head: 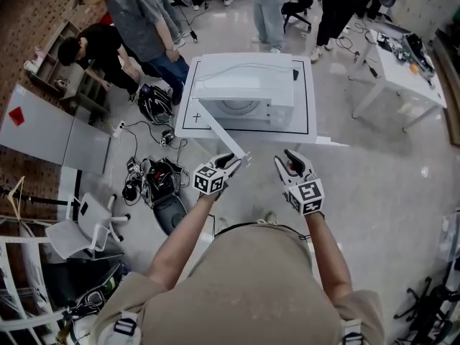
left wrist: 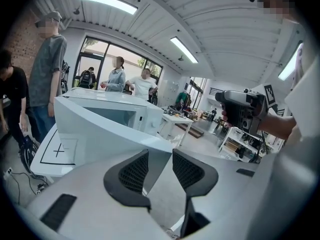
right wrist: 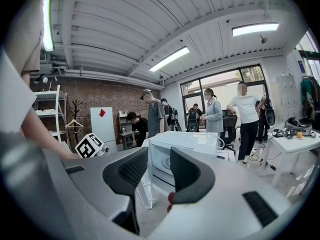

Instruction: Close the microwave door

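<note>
Jaws parted on both: left gripper (head: 233, 161) at free edge of open microwave door (head: 219, 128), right gripper (head: 285, 160) empty; door likely stiff, light, hinged, best pushed at outer edge.

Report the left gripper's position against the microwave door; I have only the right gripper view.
Observer: The left gripper has its jaws apart, with the free edge of the open microwave door between them.
Operator: Place the right gripper from above.
Observer: In the head view, the right gripper hangs to the right of the door's free edge, clear of it.
Operator: Give me the door's swing.
Observer: It stands far out from the microwave, angled toward the person.
</note>
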A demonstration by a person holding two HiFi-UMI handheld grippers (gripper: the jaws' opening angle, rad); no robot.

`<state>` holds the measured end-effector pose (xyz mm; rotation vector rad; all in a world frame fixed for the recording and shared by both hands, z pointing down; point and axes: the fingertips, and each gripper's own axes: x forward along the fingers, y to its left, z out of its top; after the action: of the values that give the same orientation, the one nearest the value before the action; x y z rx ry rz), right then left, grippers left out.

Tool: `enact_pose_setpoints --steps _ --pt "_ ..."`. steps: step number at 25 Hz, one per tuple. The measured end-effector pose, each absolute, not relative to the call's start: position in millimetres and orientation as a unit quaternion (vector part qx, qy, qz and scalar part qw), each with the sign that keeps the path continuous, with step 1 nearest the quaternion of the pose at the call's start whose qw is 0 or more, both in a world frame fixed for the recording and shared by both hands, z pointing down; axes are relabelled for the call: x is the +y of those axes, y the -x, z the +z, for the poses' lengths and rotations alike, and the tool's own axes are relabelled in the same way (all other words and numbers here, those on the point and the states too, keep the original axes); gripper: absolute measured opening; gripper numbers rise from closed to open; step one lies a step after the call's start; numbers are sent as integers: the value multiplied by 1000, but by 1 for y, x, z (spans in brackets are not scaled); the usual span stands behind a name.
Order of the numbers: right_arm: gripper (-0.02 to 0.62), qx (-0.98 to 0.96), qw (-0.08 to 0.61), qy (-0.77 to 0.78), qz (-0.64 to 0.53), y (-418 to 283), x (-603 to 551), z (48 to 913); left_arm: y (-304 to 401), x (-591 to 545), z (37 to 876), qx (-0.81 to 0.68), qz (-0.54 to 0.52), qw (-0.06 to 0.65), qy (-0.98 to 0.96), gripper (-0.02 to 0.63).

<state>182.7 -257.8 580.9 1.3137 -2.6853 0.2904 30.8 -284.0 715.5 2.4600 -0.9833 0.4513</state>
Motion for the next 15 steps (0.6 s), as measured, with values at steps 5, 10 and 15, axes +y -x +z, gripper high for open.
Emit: enact_pose_setpoints --steps 5,10,15 --pt "135 -892 69 -437 94 -204 -264 584 -44 -297 713 -367 156 230 -888 156" --pt "135 -893 68 -435 94 -221 -268 585 -58 -310 714 -376 149 233 -884 156" --pt "135 -893 70 -435 92 -238 -273 584 -72 -328 714 -379 151 231 -883 156"
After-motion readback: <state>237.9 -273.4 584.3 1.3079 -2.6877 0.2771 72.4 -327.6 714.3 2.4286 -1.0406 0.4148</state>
